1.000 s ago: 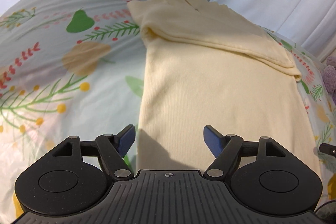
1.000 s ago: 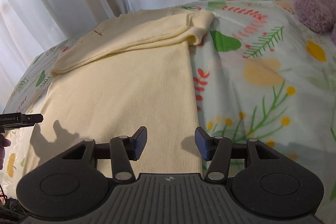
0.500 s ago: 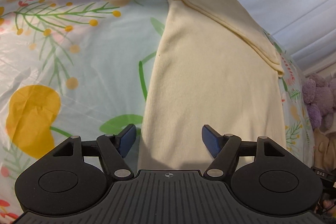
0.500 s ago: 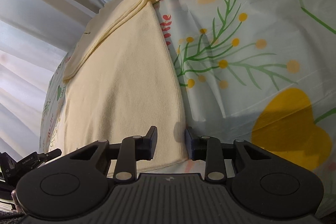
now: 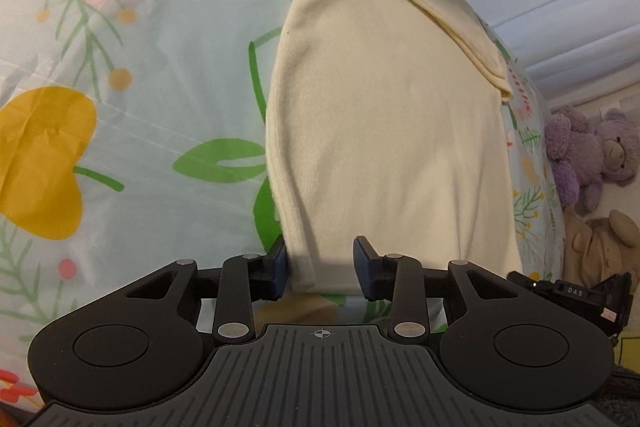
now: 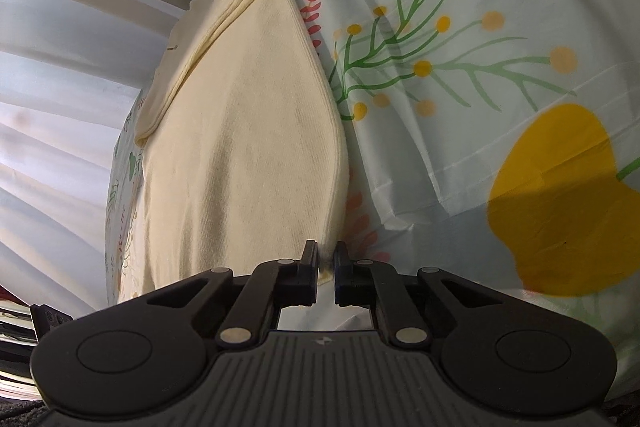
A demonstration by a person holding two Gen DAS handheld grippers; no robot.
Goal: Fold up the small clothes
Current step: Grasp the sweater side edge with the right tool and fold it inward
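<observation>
The cream garment (image 5: 392, 131) is lying flat on the floral sheet (image 5: 132, 115), sleeves already folded across its far end. The right gripper (image 6: 328, 259) is pinching one near corner; the left gripper (image 5: 320, 263) is straddling the other corner, jaws apart. Lifting now risks a lopsided fold. No containers are showing.

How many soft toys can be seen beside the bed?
2: a purple bear at the right edge, and a beige toy just below it. Others may be hidden.
</observation>
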